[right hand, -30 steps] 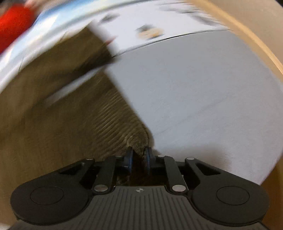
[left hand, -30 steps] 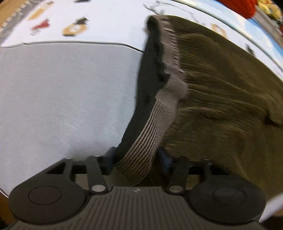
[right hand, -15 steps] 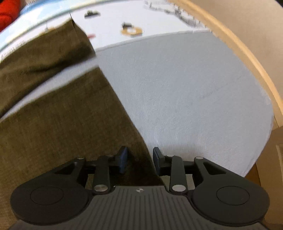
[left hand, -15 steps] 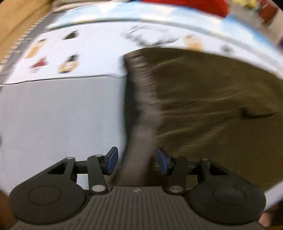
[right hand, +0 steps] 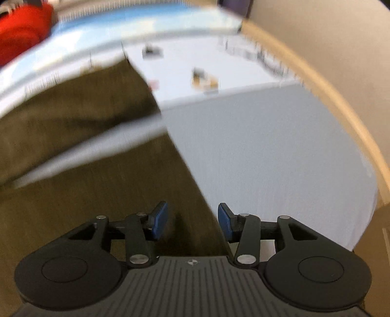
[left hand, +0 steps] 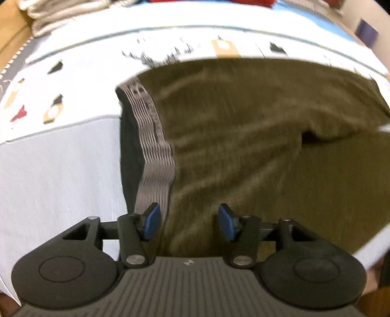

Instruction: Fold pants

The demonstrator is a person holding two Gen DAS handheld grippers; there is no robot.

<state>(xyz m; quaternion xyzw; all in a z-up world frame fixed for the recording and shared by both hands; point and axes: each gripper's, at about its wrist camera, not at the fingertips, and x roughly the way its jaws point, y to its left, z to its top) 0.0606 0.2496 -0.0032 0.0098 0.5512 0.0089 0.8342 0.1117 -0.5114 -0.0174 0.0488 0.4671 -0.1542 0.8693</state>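
Observation:
Olive-green pants (left hand: 243, 136) lie spread on a light grey sheet (left hand: 53, 165), their striped grey waistband (left hand: 153, 151) at the left end. My left gripper (left hand: 189, 219) hovers over the near waistband corner, its jaws opening, blue pads clear of the cloth below. In the right wrist view the pants (right hand: 85, 175) fill the left half, two legs split by a pale gap. My right gripper (right hand: 192, 219) hangs over the hem edge, jaws opening, pads not pressing the fabric.
A white printed cover (left hand: 73, 73) with small pictures lies beyond the grey sheet. A red item (right hand: 22, 29) and a pale blue strip (right hand: 121, 26) sit at the far side. A beige wooden rim (right hand: 336, 102) curves along the right. Folded pale cloth (left hand: 53, 14) lies far left.
Both grippers let go of the pants: left released the waistband, right released the hem corner. Both jaws spread wider and both hands pulled back and rose, showing more of the garment.

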